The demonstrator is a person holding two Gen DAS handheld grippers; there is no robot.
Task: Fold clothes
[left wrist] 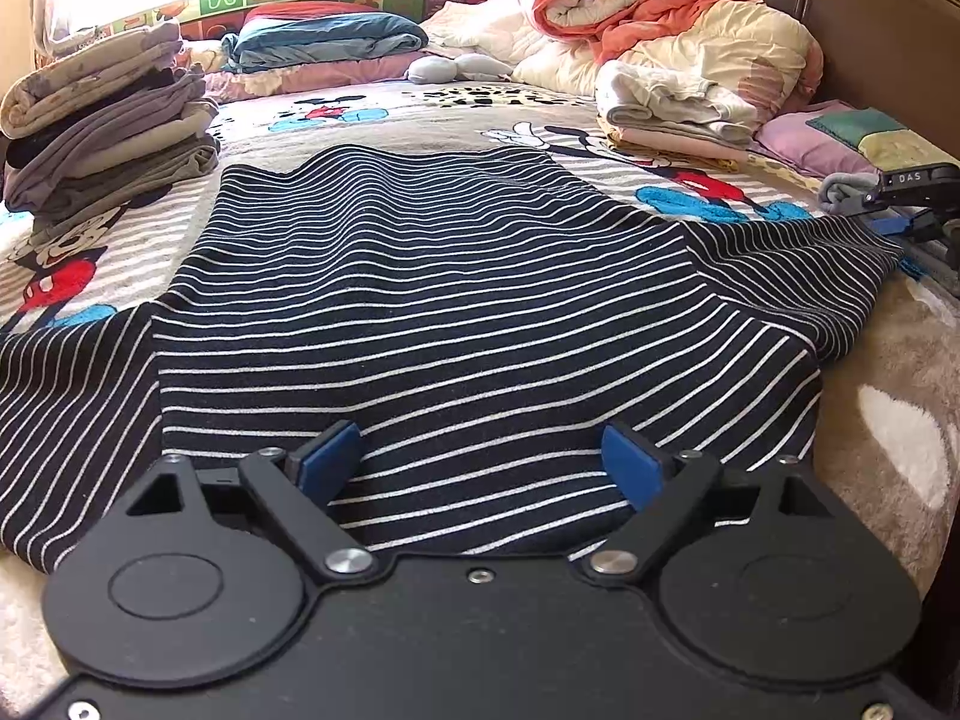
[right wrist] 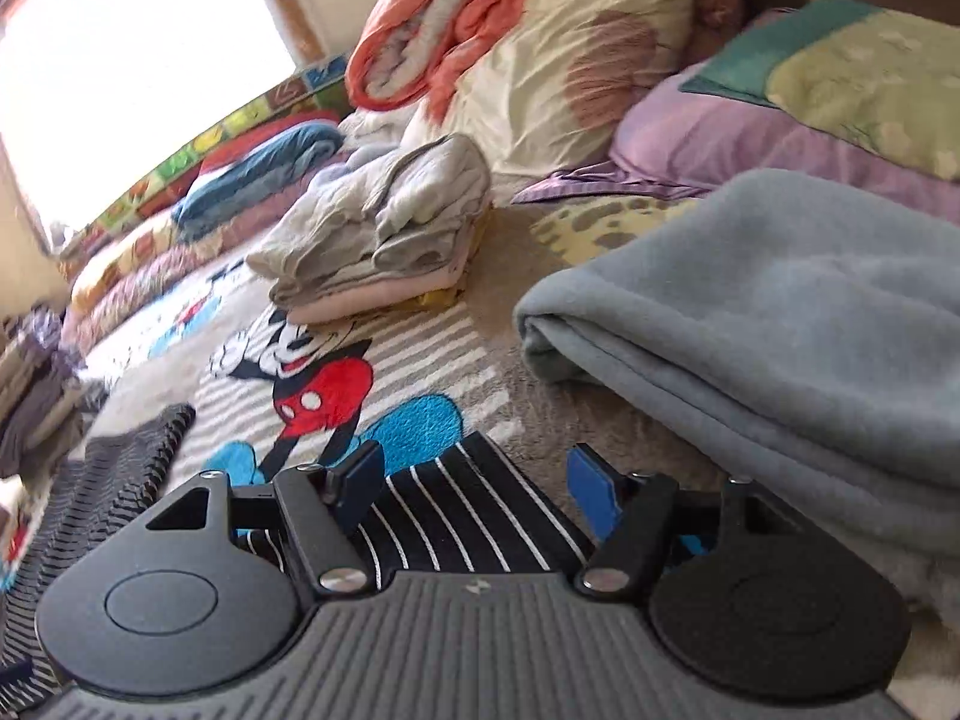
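A black shirt with thin white stripes [left wrist: 468, 276] lies spread flat on the cartoon-print bed cover [left wrist: 372, 114], one sleeve reaching out to each side. My left gripper [left wrist: 480, 462] hovers over the shirt's near edge, its blue pads [left wrist: 330, 459] wide apart and gripping nothing. In the right wrist view the right sleeve end [right wrist: 474, 504] lies between and under the jaws of my right gripper [right wrist: 474, 486]. That gripper's blue pads [right wrist: 591, 489] stand clear of the cloth, so it is open. The right gripper [left wrist: 900, 213] also shows at the far right of the left wrist view, by the sleeve tip.
A stack of folded grey clothes [left wrist: 102, 138] sits at the left. A pale folded pile [right wrist: 384, 228] lies beyond the right sleeve. A grey fleece blanket [right wrist: 750, 324] sits close on the right. A peach quilt [left wrist: 648, 0] and pillows [left wrist: 840, 138] crowd the headboard side.
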